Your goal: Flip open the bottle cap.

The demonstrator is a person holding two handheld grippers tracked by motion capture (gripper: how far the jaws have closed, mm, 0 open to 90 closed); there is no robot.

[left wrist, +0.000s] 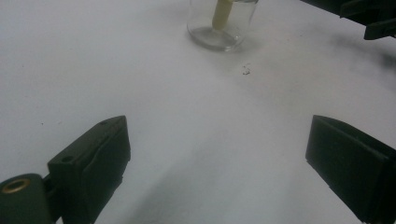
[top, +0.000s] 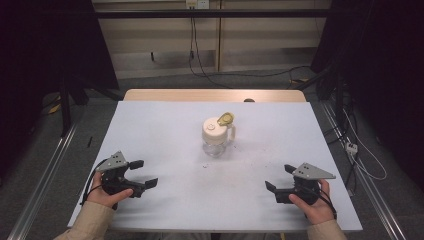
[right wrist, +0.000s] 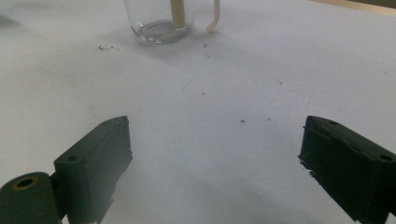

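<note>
Both jaws spread — left gripper [top: 147, 173] | right gripper [top: 280, 177] | cup [top: 217, 135] mid-table, well apart

A white sheet [top: 165, 145] covers the wooden bench [top: 215, 95]. Grey floor [top: 165, 80] lies beyond, with black cables [top: 200, 70] trailing to a pale far wall [top: 150, 37]. Both sides are dark.

Your jar [top: 216, 145] is clear, glossy glass under a matt cream plastic lid [top: 214, 129]. The tabletop [top: 165, 125] you work on looks smooth, matt white, faintly speckled, with a bare wood edge [top: 210, 95]. Both tongs, left [top: 144, 174] and right [top: 280, 177], are matt black plastic.
</note>
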